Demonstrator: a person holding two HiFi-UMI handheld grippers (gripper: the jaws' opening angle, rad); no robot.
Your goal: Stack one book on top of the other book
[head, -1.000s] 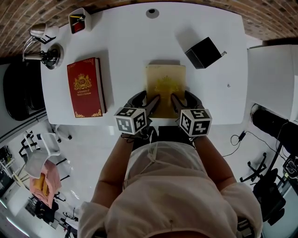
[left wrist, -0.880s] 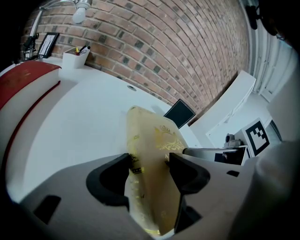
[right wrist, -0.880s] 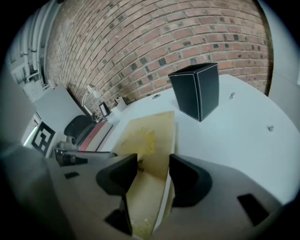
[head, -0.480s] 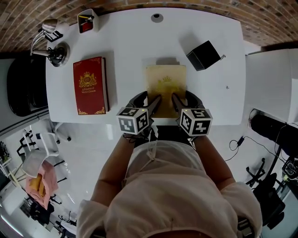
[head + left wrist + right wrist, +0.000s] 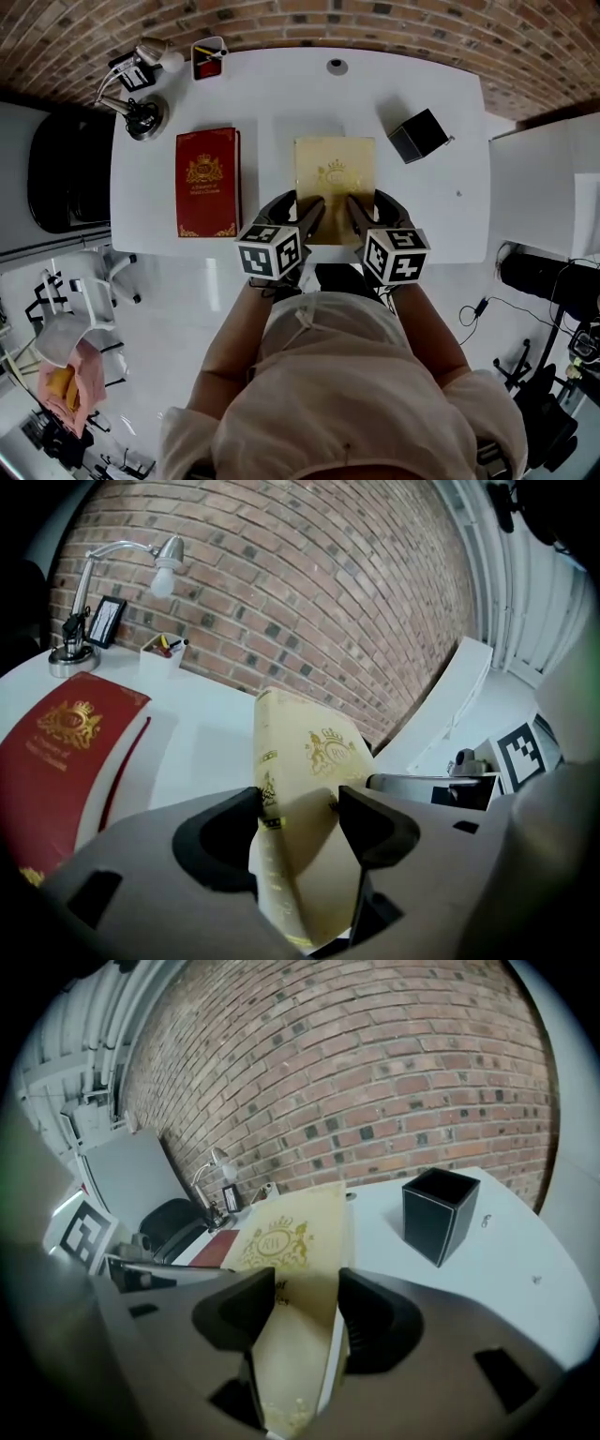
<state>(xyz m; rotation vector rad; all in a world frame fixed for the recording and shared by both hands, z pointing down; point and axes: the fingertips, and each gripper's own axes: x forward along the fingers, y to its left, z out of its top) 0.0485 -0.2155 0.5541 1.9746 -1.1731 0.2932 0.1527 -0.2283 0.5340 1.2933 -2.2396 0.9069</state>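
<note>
A cream book with gold crest [image 5: 335, 178] lies lengthwise near the front middle of the white table [image 5: 281, 103]. My left gripper [image 5: 310, 208] and right gripper [image 5: 355, 208] are both shut on its near edge, side by side. In the left gripper view the cream book [image 5: 302, 752] stands tilted between the jaws of the left gripper [image 5: 298, 808], spine showing. The right gripper [image 5: 306, 1302] clamps the same cream book [image 5: 291, 1241]. A red book with gold crest [image 5: 207, 182] lies flat to the left, also seen as the red book [image 5: 61, 752]. Whether the cream book's far end touches the table I cannot tell.
A black open box [image 5: 419, 135] stands to the right of the cream book. A desk lamp [image 5: 141, 103] and a white pen holder [image 5: 208, 58] are at the back left corner. A brick wall [image 5: 394, 23] runs behind the table, and a white cabinet [image 5: 544, 187] stands on the right.
The head view has shifted toward the wall. The cream book, held by both grippers, now sits a little closer to the red book and farther from the black box.
</note>
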